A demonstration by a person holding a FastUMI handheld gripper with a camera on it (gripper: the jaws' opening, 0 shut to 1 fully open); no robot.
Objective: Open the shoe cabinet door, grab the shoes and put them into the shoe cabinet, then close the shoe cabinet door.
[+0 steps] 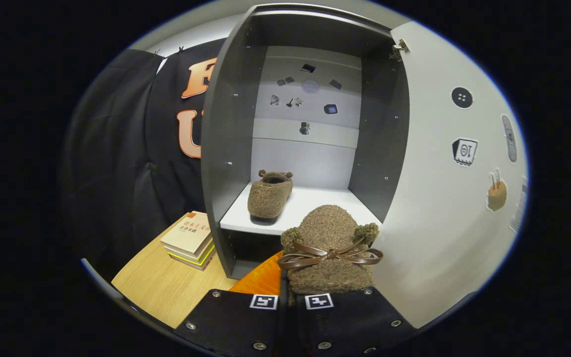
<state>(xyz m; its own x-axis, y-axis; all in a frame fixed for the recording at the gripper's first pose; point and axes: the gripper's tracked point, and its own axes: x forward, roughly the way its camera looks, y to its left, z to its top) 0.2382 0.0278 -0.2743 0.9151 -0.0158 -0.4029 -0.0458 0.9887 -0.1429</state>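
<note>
Shoes come first in this frame: a brown, fuzzy fleece slipper with a thin brown leather bow (331, 248) sits clamped at its heel end between the gripper (291, 301) jaws, toe pointing away toward the cabinet. Both fingers (236, 317) appear drawn close together on it, so the jaws look clenched on the slipper rather than released. Its pile is soft and the body looks light and squashy; a hold on the stiffer heel rim or sole edge should serve better than a pinch on the loose fleece or the bow, which would likely give or slip. Something orange (260, 280) shows just left of the slipper, below it; what it is cannot be told. Beyond the fingers, to the left, a small stack of paperback books (189, 240) lies on the pale wooden bench (161, 287). Ahead stands the grey shoe cabinet (226, 148), its white door (444, 198) swung fully open on the right and dotted with stickers. Farther in, the matching brown fleece slipper (269, 194) already rests on the white shelf (315, 206), left of centre, leaving room beside it. Small stickers mark the back panel.
</note>
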